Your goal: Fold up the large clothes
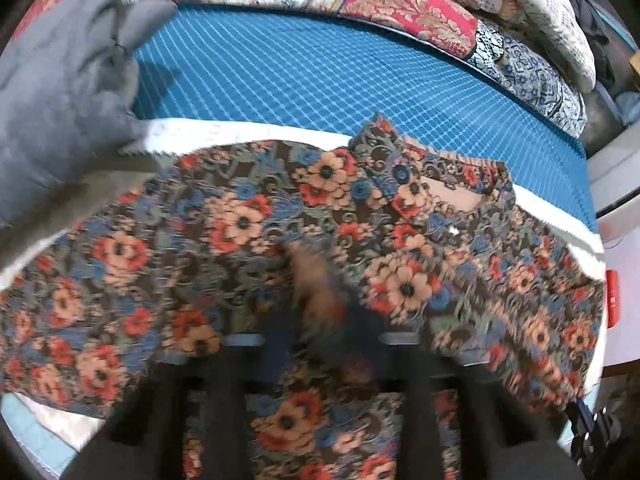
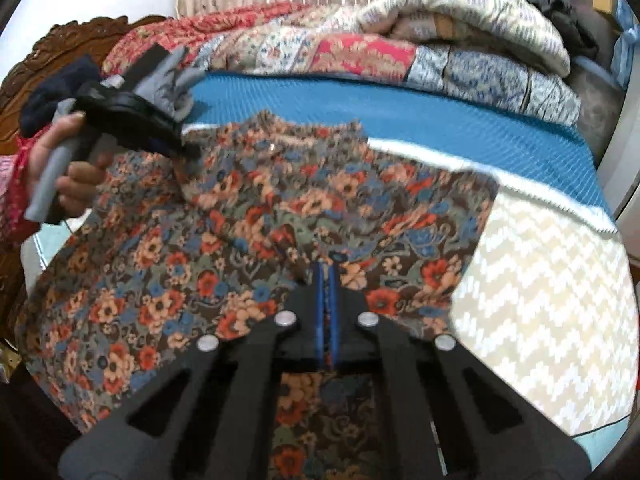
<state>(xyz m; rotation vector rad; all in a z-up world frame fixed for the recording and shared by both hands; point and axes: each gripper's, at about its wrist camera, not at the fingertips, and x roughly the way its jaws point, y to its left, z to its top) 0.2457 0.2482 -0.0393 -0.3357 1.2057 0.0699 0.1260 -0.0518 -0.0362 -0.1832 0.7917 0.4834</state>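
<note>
A large floral garment [image 1: 248,232] with red, peach and blue flowers lies spread on the bed, its collar [image 1: 452,192] toward the blue mat. In the left wrist view my left gripper [image 1: 320,336] is blurred; its jaws look wide apart with cloth bunched between them. In the right wrist view the same garment [image 2: 224,240] fills the frame. My right gripper [image 2: 328,280] is shut on a fold of it near the hem side. The left gripper [image 2: 132,112] shows at the upper left, held in a hand over the garment's shoulder.
A blue grid mat [image 1: 312,76] covers the bed beyond the garment. A cream zigzag sheet [image 2: 548,292] lies to the right. Folded quilts [image 2: 400,48] are stacked at the back. A grey cloth [image 1: 56,120] hangs at the left. A carved wooden headboard [image 2: 44,52] stands far left.
</note>
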